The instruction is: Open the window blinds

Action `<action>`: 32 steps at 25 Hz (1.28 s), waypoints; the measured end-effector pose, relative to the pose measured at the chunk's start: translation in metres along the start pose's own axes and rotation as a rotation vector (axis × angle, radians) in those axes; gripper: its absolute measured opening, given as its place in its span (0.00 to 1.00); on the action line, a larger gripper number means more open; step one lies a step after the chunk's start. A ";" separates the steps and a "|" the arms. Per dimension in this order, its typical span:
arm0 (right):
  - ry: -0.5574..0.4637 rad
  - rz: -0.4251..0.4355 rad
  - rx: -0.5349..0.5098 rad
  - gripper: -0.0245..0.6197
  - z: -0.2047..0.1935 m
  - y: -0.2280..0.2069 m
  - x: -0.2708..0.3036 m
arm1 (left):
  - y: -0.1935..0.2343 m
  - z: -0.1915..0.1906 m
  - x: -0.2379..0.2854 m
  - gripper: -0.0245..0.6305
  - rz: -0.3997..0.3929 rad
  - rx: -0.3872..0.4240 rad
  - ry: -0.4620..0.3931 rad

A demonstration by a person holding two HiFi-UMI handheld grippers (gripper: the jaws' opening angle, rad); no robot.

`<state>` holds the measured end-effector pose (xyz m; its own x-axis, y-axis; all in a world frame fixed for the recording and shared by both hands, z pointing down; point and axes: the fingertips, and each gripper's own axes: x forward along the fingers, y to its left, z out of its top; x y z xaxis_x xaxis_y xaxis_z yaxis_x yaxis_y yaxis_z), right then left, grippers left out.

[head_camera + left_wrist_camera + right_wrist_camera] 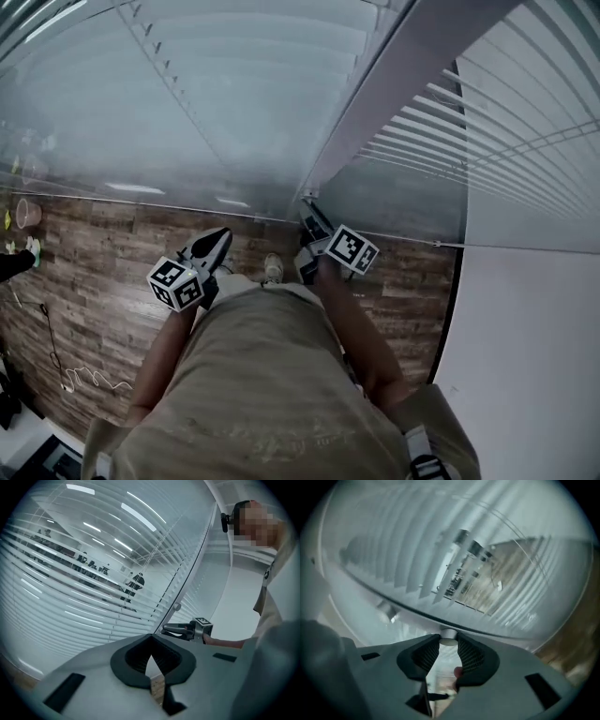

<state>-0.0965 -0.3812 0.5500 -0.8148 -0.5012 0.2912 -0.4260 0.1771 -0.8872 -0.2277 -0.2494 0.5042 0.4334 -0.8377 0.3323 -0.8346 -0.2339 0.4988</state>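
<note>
The right claw [448, 642] grips a round white knob [447, 636] beneath the blinds [408, 550], while the left claw [151, 638] is closed and empty.

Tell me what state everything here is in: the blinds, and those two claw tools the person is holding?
Left blind: lowered, slats part open, room beyond shows through the gaps.
Right blind: lowered, gaps between slats.
White knob: clamped between the right gripper's jaws.
Right gripper: shut on the white knob.
Left gripper: shut, empty, not touching the blinds.
</note>
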 end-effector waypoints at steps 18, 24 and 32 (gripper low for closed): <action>-0.196 0.832 1.193 0.24 -0.013 -0.035 0.010 | -0.017 -0.027 0.034 0.06 -0.071 0.024 0.135; -0.284 1.038 1.397 0.24 -0.014 -0.025 0.007 | -0.035 -0.036 0.032 0.06 -0.097 0.032 0.188; -0.113 0.387 0.206 0.42 -0.012 0.005 -0.005 | -0.040 -0.015 0.036 0.06 -0.113 0.035 0.202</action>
<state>-0.0993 -0.3672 0.5485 -0.8461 -0.5222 -0.1069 -0.0016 0.2030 -0.9792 -0.1730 -0.2629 0.5083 0.5811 -0.6903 0.4311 -0.7866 -0.3403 0.5153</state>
